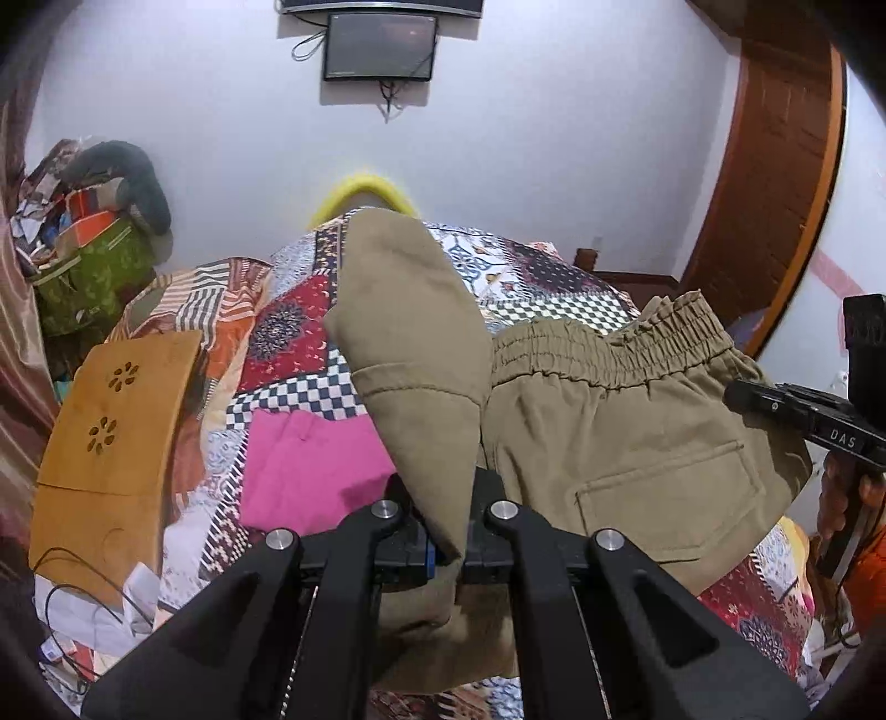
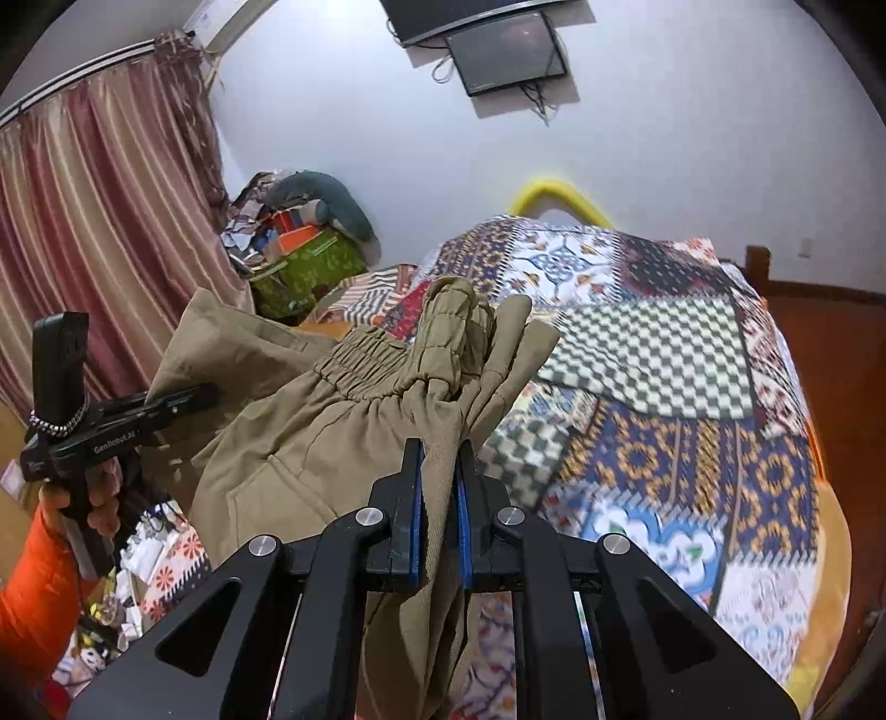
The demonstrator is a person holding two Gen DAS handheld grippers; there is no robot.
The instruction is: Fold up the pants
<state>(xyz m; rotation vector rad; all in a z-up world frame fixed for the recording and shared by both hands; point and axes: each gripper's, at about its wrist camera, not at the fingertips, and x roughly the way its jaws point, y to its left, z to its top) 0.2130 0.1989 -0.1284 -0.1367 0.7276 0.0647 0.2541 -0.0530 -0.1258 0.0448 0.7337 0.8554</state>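
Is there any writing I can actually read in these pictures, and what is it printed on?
"DAS" in white letters, on the black body of the right gripper as seen from the left wrist camera.
"GenRobot.AI" in white letters, on the black body of the left gripper as seen from the right wrist camera.
The wall screen shows only faint marks, too dim and small to read.
The khaki pants show no readable label.

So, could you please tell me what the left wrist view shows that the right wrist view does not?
Only the left wrist view shows the pink cloth, the tan board and the pants' back pocket. Only the right wrist view shows the curtain. Both show the pants clamped in the left gripper and the right gripper, the quilt and the wall screen.
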